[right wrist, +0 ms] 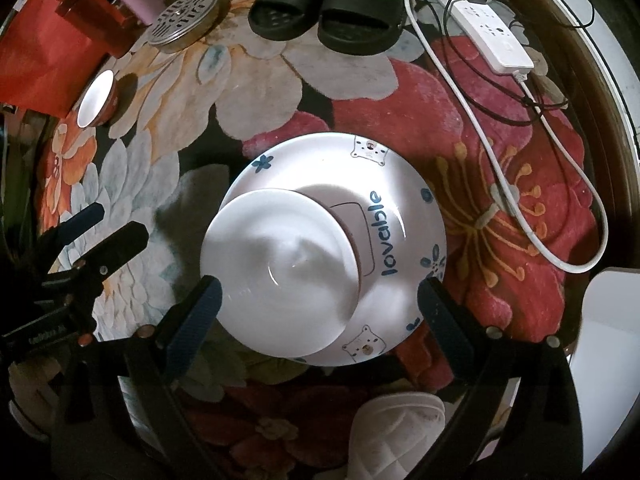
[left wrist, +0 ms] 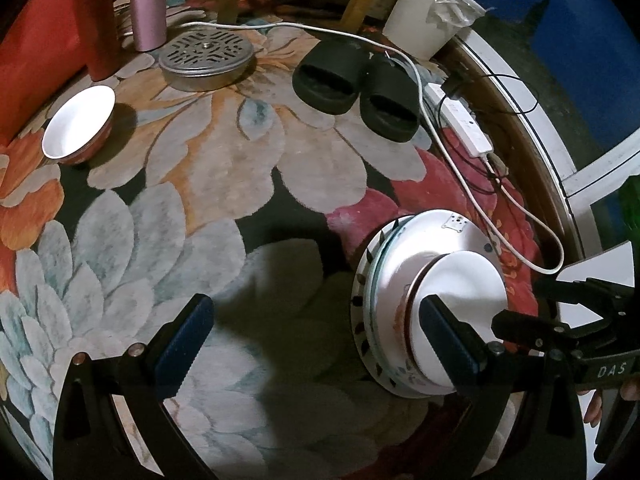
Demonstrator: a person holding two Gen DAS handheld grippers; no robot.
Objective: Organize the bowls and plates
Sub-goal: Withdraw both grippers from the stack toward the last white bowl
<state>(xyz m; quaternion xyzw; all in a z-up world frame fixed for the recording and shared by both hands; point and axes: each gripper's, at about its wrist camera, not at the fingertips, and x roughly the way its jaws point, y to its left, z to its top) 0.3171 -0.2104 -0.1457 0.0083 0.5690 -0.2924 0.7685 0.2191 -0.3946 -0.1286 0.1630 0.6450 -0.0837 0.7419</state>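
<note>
A stack of plates [right wrist: 400, 200] printed with "lovable" and bears lies on the flowered rug, with a white bowl [right wrist: 280, 272] sitting in it. The stack also shows in the left wrist view [left wrist: 400, 264] at the lower right, with the bowl [left wrist: 464, 292] on top. My right gripper [right wrist: 316, 308] is open, its fingers [right wrist: 192, 316] apart on either side of the bowl, not touching it. My left gripper [left wrist: 316, 340] is open and empty above the rug, left of the stack. A second bowl [left wrist: 78, 122], white inside and red outside, stands far left; it also shows in the right wrist view [right wrist: 96, 98].
A pair of black slippers [left wrist: 352, 84], a round metal grate tin [left wrist: 206, 58], a pink bottle [left wrist: 146, 4] and a red cylinder [left wrist: 96, 20] stand at the back. A white power strip [left wrist: 460, 120] with cables lies right. A white bucket [left wrist: 428, 16] stands behind.
</note>
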